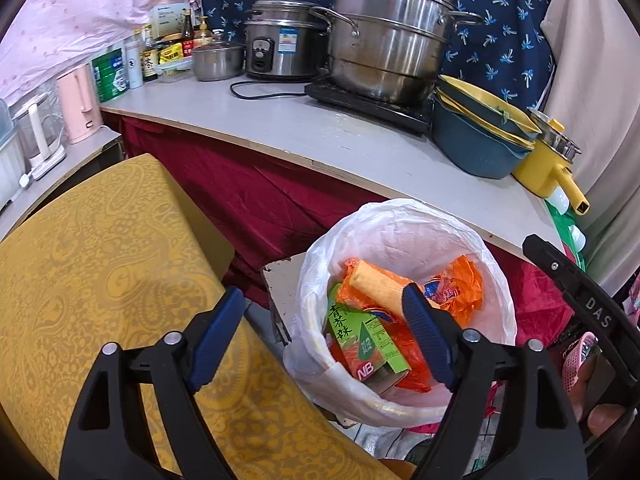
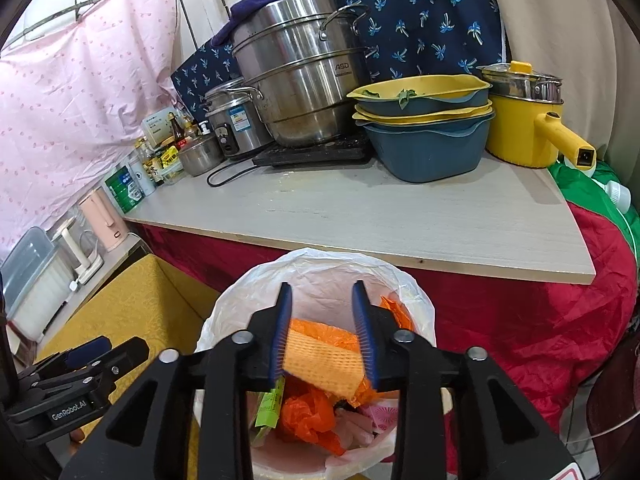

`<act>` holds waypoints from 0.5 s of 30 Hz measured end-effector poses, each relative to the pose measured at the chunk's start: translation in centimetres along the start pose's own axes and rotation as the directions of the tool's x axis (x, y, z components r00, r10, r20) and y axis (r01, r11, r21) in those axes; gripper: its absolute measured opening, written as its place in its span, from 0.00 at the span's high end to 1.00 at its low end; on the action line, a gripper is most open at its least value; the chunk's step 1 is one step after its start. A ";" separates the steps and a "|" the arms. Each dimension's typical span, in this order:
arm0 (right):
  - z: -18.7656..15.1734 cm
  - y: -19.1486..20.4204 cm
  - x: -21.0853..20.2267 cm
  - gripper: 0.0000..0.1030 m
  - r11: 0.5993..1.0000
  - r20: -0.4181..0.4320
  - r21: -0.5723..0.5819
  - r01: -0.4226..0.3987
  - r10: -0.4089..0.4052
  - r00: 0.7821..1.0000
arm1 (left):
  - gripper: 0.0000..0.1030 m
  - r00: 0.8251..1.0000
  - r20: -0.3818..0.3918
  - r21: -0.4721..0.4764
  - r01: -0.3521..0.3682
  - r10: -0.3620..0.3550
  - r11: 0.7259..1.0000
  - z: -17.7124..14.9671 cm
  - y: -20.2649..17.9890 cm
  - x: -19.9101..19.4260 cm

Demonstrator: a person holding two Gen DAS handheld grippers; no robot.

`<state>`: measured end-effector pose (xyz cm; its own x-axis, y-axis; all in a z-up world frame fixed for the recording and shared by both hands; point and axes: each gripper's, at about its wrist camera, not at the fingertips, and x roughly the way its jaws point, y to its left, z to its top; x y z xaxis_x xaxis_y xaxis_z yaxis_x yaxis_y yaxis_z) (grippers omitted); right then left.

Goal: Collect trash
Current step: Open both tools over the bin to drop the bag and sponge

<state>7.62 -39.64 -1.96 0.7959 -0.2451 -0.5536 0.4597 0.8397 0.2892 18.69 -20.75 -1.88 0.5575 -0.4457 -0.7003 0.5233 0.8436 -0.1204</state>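
Between right gripper (image 2: 324, 336) jaws, orange foam roll (image 2: 320, 364) lies crosswise over bin (image 2: 224, 320).

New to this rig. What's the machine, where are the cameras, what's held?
No robot: a person holds a two-finger tool in each hand, each with a fisheye camera looking along its fingers. One picture is from the left tool, one from the right tool. Both point at a lined trash bin before a counter with pots and bowls. Both are open, holding nothing; the orange foam net seen between the right fingers lies in the bin, with a green carton and orange bags.
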 end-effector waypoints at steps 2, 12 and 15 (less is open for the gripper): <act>-0.1 0.2 -0.7 0.59 1.000 0.000 -0.004 -0.009 0.009 1.000 | 0.22 1.000 0.007 0.004 -0.008 0.008 1.000 -0.2 0.0 -0.5; -1.9 2.1 -4.7 0.32 0.997 -0.016 -0.079 -0.021 0.020 1.000 | 0.12 0.997 0.039 -0.002 -0.059 0.059 0.998 -2.0 0.3 -4.3; -2.8 2.8 -5.8 0.24 0.994 -0.020 -0.111 -0.015 0.013 1.000 | 0.11 0.995 0.046 -0.007 -0.084 0.085 0.996 -2.6 0.5 -5.2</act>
<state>3.18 -34.53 -0.10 0.7937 -0.2243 -0.5654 0.4009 0.8920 0.2089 14.35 -17.25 -0.07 0.6286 -0.3859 -0.6753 0.4695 0.8804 -0.0661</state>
